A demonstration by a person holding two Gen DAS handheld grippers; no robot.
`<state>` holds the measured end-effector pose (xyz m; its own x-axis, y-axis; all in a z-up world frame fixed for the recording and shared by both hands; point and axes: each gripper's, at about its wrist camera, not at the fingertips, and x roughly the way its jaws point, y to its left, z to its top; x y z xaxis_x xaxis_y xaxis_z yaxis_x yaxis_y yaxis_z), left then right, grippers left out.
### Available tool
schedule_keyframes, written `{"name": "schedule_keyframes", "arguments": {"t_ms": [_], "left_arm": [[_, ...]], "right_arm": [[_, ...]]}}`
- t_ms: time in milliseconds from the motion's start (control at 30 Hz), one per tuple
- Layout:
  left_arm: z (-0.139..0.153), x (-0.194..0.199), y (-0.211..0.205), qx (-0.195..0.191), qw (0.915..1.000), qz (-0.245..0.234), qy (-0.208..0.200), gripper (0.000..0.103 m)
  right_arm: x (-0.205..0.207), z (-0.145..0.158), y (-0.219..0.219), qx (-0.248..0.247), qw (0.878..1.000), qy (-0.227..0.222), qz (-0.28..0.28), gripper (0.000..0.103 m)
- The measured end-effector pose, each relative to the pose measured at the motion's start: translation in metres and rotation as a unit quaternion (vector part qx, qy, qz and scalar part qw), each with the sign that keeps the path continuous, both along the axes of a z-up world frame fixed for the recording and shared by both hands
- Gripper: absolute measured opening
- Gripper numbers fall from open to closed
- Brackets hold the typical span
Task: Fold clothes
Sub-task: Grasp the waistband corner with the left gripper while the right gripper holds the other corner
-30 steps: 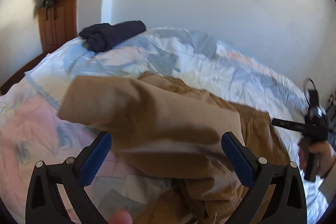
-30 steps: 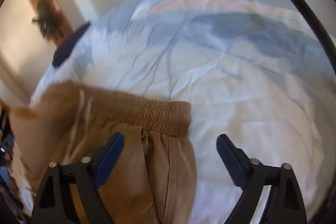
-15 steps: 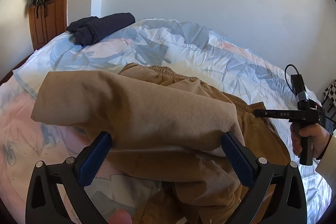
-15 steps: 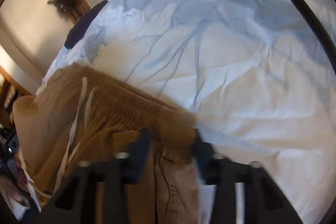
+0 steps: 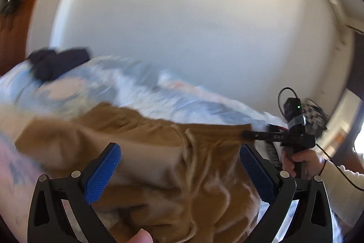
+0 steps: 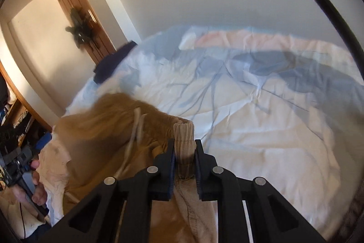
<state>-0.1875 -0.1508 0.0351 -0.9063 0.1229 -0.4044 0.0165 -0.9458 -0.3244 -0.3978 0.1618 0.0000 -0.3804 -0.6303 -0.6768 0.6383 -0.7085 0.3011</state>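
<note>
Across the bed (image 6: 261,120), with its crumpled pale blue, white and pink cover, lie tan drawstring trousers (image 5: 141,165), soft, light and floppy, so they will sag and bunch unless taken by the thick elastic waistband (image 6: 183,140). Dark folded clothes (image 5: 56,62) sit near the far corner. The right tongs (image 6: 184,152) are clamped on that ribbed waistband's corner, while the left tongs (image 5: 179,174) stand wide apart above the heaped legs, gripping nothing.

blur: bedsheet (image 5: 136,83), dark clothes (image 5: 56,63) | cut off: trousers (image 5: 182,197) at bottom edge
</note>
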Motion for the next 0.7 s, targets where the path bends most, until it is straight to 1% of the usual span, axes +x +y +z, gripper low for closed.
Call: {"name": "schedule_keyframes", "arguments": {"t_ms": [67,100,133,200,267,300,333,367,400,433,500,600,633,667,700], "left_arm": [[0.004,-0.003,0.003,-0.069,0.9967,0.039,-0.016,0.103],[0.003,-0.007,0.000,-0.090,0.9939,0.054,-0.035,0.103],[0.003,-0.012,-0.005,-0.097,0.9922,0.052,-0.058,0.103],[0.007,-0.019,-0.017,-0.092,0.9915,0.023,-0.090,0.103],[0.017,-0.012,-0.022,-0.103,0.9907,-0.019,-0.086,0.103],[0.023,-0.006,-0.023,-0.121,0.9882,-0.040,-0.084,0.103],[0.028,0.001,-0.022,-0.149,0.9835,-0.059,-0.085,0.103],[0.033,0.009,-0.021,-0.171,0.9787,-0.074,-0.086,0.103],[0.038,0.019,-0.019,-0.181,0.9757,-0.088,-0.087,0.103],[0.043,0.031,-0.019,-0.184,0.9738,-0.102,-0.087,0.103],[0.051,0.053,-0.015,-0.183,0.9721,-0.122,-0.082,0.103],[0.055,0.083,0.001,-0.194,0.9674,-0.140,-0.083,0.103],[0.055,0.094,0.009,-0.196,0.9648,-0.153,-0.085,0.103],[0.054,0.104,0.018,-0.195,0.9612,-0.175,-0.088,0.103],[0.051,0.111,0.030,-0.198,0.9541,-0.204,-0.094,0.103]], "right_arm": [[0.033,0.005,-0.008,0.011,1.000,0.024,0.006,0.015],[0.051,0.007,-0.012,0.013,0.999,0.038,0.015,0.015],[0.066,0.009,-0.014,0.006,0.999,0.040,0.019,0.015],[0.093,0.014,-0.009,-0.048,0.998,0.025,0.020,0.015],[0.121,0.021,-0.005,-0.078,0.997,0.016,0.024,0.015],[0.136,0.024,-0.003,-0.091,0.995,0.014,0.031,0.015],[0.151,0.027,-0.006,-0.092,0.995,0.014,0.041,0.015],[0.171,0.032,-0.008,-0.080,0.995,0.017,0.056,0.015],[0.192,0.037,-0.009,-0.067,0.995,0.021,0.072,0.015],[0.213,0.042,-0.009,-0.054,0.995,0.025,0.079,0.015],[0.254,0.052,-0.006,-0.046,0.994,0.023,0.096,0.015],[0.322,0.064,0.000,-0.023,0.992,0.016,0.121,0.015],[0.344,0.066,0.002,-0.015,0.992,0.013,0.129,0.015],[0.359,0.067,0.005,-0.009,0.991,0.008,0.132,0.015],[0.379,0.067,0.011,-0.005,0.991,-0.001,0.134,0.015]]}}
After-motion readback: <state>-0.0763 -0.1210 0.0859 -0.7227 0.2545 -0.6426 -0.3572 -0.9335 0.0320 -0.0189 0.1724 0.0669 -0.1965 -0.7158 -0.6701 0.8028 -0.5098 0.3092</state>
